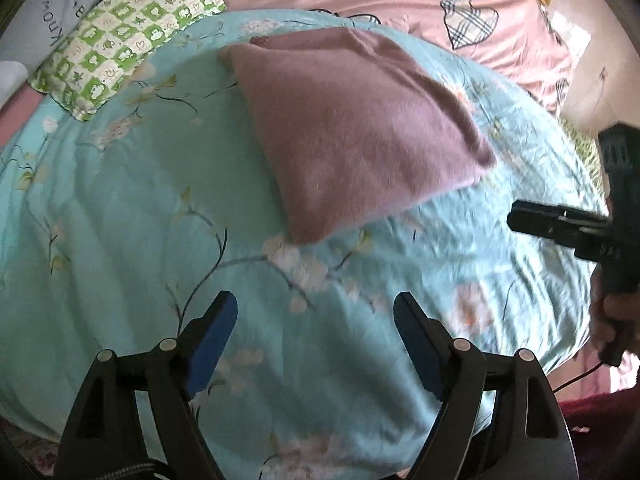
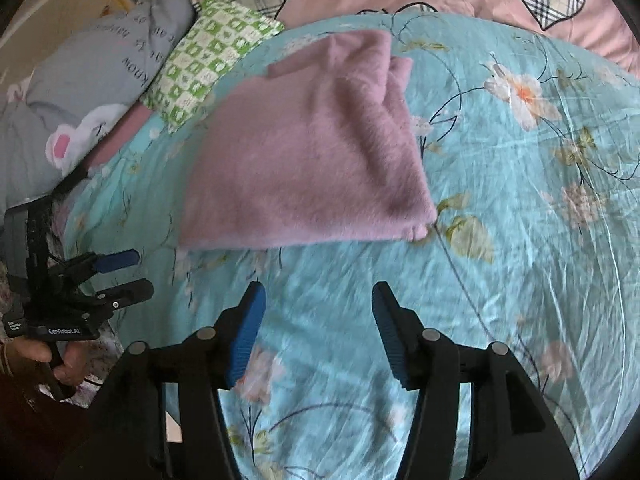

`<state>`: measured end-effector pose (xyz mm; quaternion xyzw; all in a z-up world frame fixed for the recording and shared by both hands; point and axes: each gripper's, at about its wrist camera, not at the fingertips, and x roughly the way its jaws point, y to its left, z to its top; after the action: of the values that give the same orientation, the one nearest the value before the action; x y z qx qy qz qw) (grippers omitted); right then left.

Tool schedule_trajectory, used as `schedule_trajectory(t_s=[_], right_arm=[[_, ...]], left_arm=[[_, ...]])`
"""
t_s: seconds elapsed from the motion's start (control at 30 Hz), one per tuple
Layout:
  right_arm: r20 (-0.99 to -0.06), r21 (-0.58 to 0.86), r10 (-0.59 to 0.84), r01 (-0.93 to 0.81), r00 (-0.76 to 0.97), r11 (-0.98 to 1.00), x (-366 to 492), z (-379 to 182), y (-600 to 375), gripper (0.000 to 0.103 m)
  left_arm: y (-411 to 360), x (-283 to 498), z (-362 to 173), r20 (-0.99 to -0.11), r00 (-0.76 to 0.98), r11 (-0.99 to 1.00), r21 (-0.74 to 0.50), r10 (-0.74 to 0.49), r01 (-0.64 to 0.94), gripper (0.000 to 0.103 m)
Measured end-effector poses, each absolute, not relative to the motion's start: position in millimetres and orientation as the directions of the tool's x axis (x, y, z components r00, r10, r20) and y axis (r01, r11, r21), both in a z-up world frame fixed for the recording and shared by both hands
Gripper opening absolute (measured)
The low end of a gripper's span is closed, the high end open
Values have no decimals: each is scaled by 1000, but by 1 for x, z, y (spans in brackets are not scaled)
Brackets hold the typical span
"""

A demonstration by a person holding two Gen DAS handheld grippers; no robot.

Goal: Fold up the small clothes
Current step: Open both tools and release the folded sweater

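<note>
Fuzzy mauve knit garment [image 2: 308, 152] lying folded into a compact rectangle on turquoise floral quilt [image 2: 500, 280], near green checked pillow [image 2: 208, 60]. Left gripper [image 1: 316, 320] wide open, empty, short of garment's near corner. Right gripper [image 2: 316, 316] likewise open, empty, just before near edge. Probably backed off to check fold.

A fuzzy mauve-pink knit garment [image 1: 352, 128] [image 2: 308, 152] is lying folded into a flat, rough rectangle, its layered edges showing along one side.
</note>
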<state>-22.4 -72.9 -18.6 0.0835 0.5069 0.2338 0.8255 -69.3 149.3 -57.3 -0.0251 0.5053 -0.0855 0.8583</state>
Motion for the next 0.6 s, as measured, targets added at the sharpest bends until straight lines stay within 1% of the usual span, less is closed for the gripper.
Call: schedule_trajectory(t_s=[0.07, 0.17, 0.2, 0.27, 0.33, 0.47, 0.6], right_arm=[[-800, 364, 463, -306, 381, 880, -28, -20, -70, 59], [-806, 341, 446, -312, 388, 887, -32, -21, -67, 68], [-807, 333, 441, -316, 392, 889, -34, -21, -65, 72], [-814, 308, 421, -316, 401, 897, -36, -20, -62, 77], [-813, 291, 409, -319, 413, 902, -38, -19, -60, 79], [-795, 257, 397, -340, 457, 905, -41, -7, -58, 82], [-759, 241, 409, -365, 506, 899, -39, 11, -61, 89]], left_arm=[[147, -78, -60, -860, 491, 989, -93, -139, 117, 81], [143, -85, -64, -860, 506, 995, -22, -66, 93, 81], [142, -86, -65, -861, 507, 996, -5, -51, 93, 81], [140, -85, -63, -856, 516, 995, 26, -25, 93, 81], [140, -84, -54, -835, 551, 995, 50, -7, 88, 81], [146, -77, -30, -799, 601, 997, 31, -15, 66, 82], [148, -67, -3, -761, 648, 999, 15, -18, 46, 83]])
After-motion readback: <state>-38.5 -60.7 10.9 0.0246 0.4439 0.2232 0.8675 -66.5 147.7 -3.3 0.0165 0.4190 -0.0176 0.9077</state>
